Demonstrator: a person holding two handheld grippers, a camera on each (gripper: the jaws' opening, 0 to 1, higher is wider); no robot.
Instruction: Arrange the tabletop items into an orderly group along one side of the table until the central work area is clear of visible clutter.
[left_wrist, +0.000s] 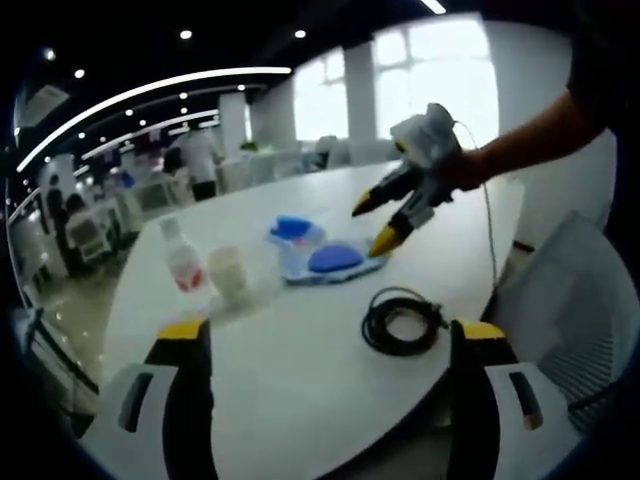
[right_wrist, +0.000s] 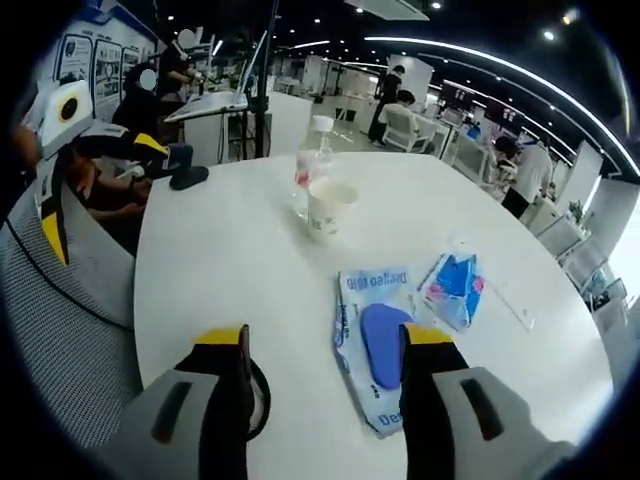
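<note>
Left gripper view had the left gripper (left_wrist: 330, 345) spread empty before the coiled black cable (left_wrist: 402, 322); right gripper view had the right gripper (right_wrist: 325, 345) released over the blue-and-white wipes pack (right_wrist: 375, 345), probably the next grab.

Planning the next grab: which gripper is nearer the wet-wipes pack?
Right. The right gripper hovers open just above the wet-wipes pack; the left gripper sits back near the table's edge.

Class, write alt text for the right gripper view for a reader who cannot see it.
A round white table holds a wet wipes pack with a blue lid, a small blue tissue packet beside it, and a paper cup in front of a plastic bottle. The right gripper hovers open above the near edge, its right jaw over the pack.
</note>
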